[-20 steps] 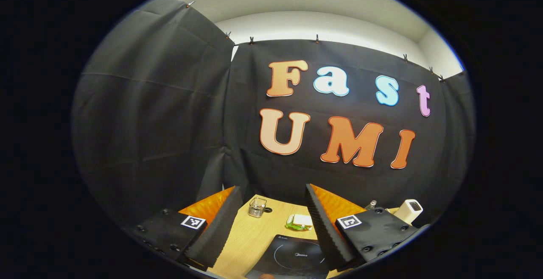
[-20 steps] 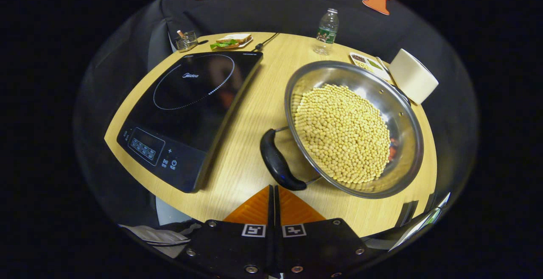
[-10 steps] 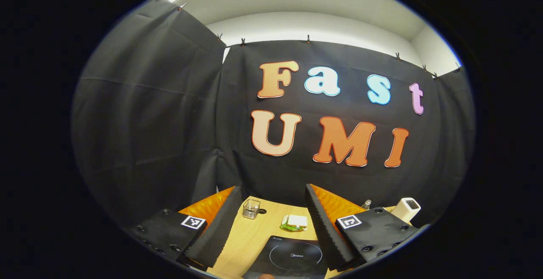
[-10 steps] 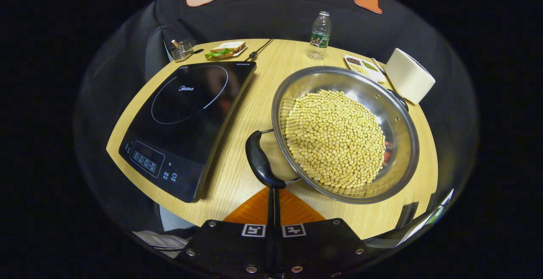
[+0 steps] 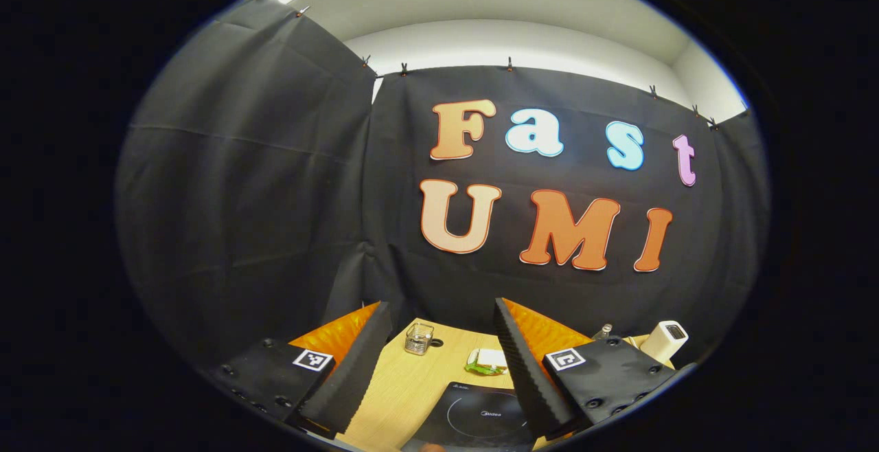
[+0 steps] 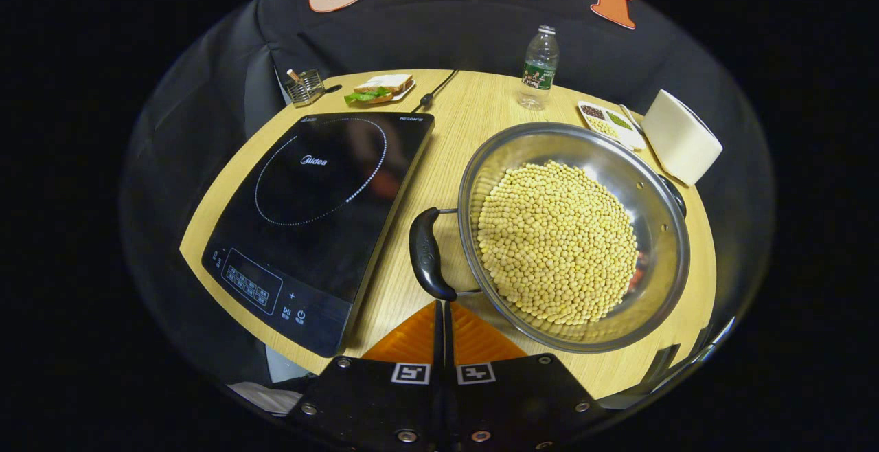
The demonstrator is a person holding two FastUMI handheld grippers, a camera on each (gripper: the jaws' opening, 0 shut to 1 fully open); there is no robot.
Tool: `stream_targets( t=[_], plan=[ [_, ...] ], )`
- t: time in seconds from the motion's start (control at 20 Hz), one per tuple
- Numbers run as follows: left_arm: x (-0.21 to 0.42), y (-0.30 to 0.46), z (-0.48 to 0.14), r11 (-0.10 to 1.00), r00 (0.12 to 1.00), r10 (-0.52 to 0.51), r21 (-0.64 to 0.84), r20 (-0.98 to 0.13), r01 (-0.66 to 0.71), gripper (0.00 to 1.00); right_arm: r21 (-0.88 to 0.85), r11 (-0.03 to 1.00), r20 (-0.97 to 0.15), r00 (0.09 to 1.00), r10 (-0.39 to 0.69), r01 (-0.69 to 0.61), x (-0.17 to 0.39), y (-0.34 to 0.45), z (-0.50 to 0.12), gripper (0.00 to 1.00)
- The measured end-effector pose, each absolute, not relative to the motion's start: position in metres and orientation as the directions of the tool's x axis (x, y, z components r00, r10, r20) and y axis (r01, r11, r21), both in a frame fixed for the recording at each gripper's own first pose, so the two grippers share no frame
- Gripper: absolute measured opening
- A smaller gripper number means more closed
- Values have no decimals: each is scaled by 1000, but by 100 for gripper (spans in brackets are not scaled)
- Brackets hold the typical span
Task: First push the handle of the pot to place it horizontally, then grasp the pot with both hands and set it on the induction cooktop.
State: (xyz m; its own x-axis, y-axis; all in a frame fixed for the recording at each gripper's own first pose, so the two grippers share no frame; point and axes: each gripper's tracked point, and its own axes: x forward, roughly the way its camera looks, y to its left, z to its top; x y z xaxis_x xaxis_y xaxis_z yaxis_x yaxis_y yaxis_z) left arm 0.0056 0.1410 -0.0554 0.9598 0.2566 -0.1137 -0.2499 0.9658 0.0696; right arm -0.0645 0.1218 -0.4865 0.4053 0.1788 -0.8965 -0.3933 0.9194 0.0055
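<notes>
1. Two black handles on the pot (image 6: 573,235), full of yellow beans and likely heavy, are the places to grip; it sits just right of the induction cooktop (image 6: 323,218).
2. Right gripper (image 6: 439,306), fingers pressed together, meets the near handle (image 6: 427,254); left gripper (image 5: 439,349) gapes wide, empty.
3. Wooden table (image 6: 467,105) looks smooth, with black cloth walls behind.

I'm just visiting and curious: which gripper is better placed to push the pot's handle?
The right gripper: shut, with its tips right at the black handle of the pot. The left gripper is open, pointing at the booth wall.
</notes>
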Motion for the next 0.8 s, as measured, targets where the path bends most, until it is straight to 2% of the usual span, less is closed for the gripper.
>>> stream_targets(
  t=[0.5, 0.65, 0.8],
  plan=[
    [9, 151, -53, 958, 954, 282, 79, -102, -274, 98, 35, 926, -891, 408, 199, -377, -43, 138, -490, 0],
    [11, 152, -56, 956, 952, 287, 87, -105, -279, 98, 66, 939, -889, 407, 209, -338, -35, 144, -490, 0],
    [11, 155, -54, 954, 951, 294, 95, -98, -285, 98, 44, 943, -873, 447, 196, -330, -21, 141, -480, 0]
  ],
)
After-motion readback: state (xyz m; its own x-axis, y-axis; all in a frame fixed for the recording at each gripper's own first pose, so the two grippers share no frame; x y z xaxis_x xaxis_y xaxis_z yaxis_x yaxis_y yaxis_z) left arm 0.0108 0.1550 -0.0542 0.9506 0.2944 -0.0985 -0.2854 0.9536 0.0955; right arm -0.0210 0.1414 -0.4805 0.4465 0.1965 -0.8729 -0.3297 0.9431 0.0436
